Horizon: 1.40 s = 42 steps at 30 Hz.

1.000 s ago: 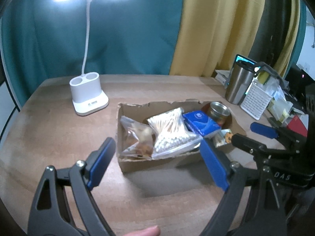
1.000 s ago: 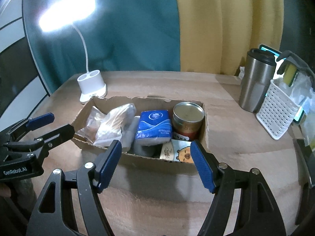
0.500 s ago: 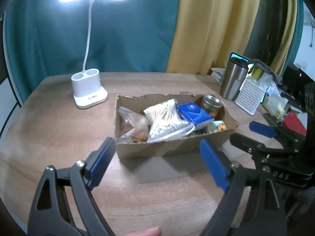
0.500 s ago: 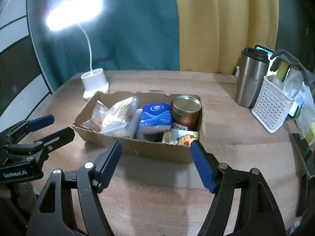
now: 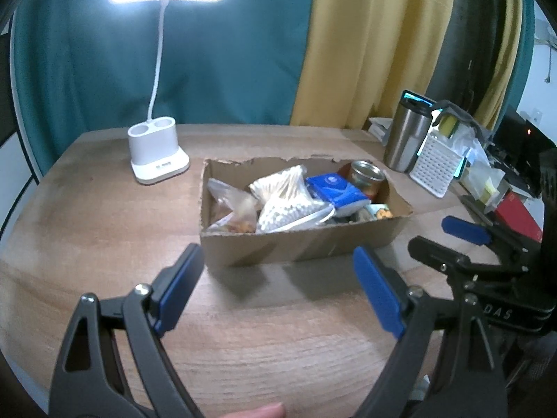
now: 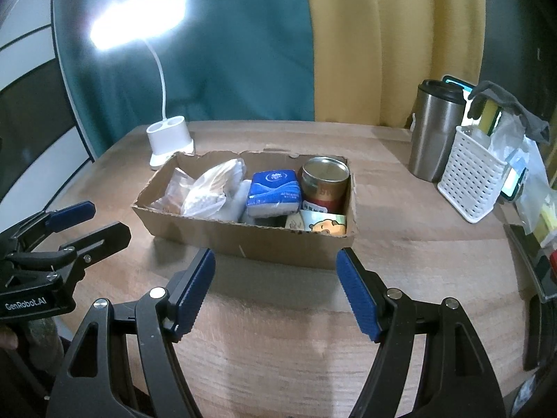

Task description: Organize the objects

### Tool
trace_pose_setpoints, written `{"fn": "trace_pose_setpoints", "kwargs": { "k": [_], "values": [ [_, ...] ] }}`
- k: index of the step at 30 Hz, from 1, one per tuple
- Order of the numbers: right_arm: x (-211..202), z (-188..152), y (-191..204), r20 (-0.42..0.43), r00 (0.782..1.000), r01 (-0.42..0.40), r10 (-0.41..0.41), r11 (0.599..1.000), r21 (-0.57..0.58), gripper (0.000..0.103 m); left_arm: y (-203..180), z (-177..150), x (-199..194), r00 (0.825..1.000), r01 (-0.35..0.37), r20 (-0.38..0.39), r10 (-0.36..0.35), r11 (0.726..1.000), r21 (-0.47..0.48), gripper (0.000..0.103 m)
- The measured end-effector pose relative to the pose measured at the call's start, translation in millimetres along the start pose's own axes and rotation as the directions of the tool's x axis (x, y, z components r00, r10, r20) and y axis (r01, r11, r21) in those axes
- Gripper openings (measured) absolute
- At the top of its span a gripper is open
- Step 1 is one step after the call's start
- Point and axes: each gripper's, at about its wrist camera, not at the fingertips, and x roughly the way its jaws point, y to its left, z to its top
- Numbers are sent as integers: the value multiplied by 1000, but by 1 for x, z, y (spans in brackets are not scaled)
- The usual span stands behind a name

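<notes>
**Filled box mid-table, both tongs spread and empty**

The cardboard box (image 5: 299, 244) sits near the middle of the wooden table (image 5: 87, 244), its torn rim open upward. Inside, from the lamp end: a clear bag of snacks (image 5: 231, 209), a bag of cotton swabs (image 5: 285, 198), a blue tissue pack (image 6: 274, 192), a tin can (image 6: 324, 183) upright in the far corner, and a small cartoon packet (image 6: 322, 224) lying in front of the can against the near wall. The items are packed close, touching one another.

The left gripper (image 5: 278, 291) hovers just short of the box's near wall, its blue pads wide apart with nothing between them. The right gripper (image 6: 275, 289) hangs likewise before the box, spread and holding nothing. Each shows at the edge of the other's view, flanking the box. Only bare wood lies between the pads and the cardboard.

Beyond the box stands a white lamp (image 5: 158, 156), lit, its base with two round wells, close to the box's far left corner but apart from it. To the right, well clear, stand a steel tumbler (image 6: 435, 132) and just beside it a white perforated basket (image 6: 470, 188) stuffed with bags and a sponge. More clutter, including a red box (image 5: 518, 216), crowds the right edge.

Behind the table hang a teal curtain (image 5: 226, 69) and a yellow curtain (image 5: 365, 52).
</notes>
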Motion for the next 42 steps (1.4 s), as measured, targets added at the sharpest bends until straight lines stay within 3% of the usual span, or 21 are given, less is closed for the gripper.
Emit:
{"fn": "trace_pose_setpoints", "kwargs": {
  "k": [42],
  "values": [
    [-1,-3,0,-13,1000,-3,3,1000,-1,75,-2,1,-1,1000,3,-1,-3,1000,2,89]
  ]
}}
